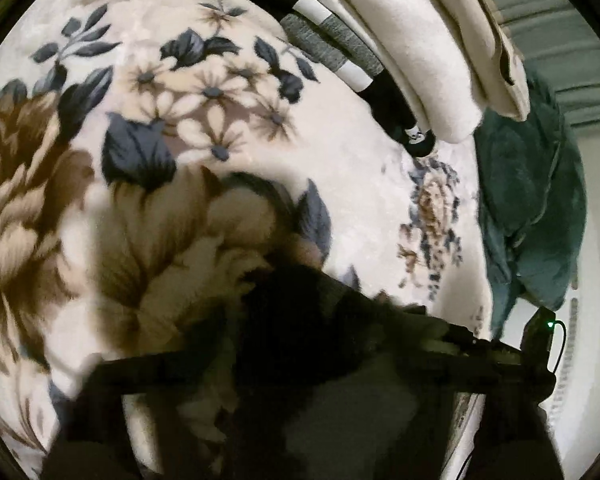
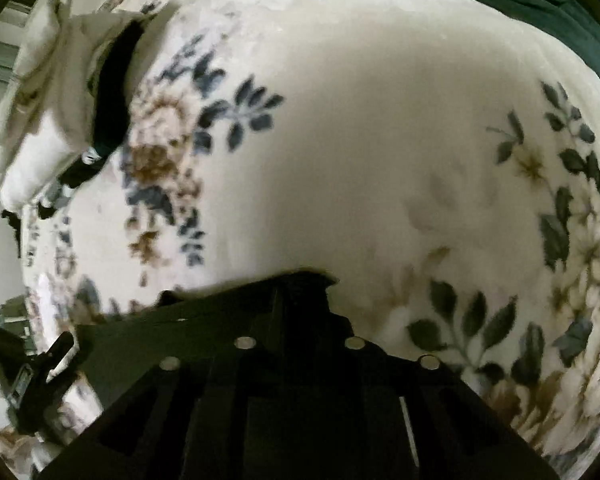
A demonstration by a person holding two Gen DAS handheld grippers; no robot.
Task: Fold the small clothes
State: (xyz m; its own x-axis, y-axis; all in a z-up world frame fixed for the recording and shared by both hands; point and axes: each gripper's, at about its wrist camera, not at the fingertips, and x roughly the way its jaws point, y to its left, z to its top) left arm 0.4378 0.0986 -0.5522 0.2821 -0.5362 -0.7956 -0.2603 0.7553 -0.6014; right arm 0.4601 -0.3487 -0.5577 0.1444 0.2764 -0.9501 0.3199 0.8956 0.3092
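- The left gripper [image 1: 284,304] is dark and blurred over the floral blanket [image 1: 204,92]; its jaws seem spread wide, with dark cloth apparently hanging between them
- The right gripper [image 2: 304,280] hangs over bare blanket; I cannot tell how its jaws stand
- The folded stack of clothes [image 1: 412,40] lies beyond the left gripper, its long axis running diagonally; a teal garment [image 1: 532,208] lies beside it
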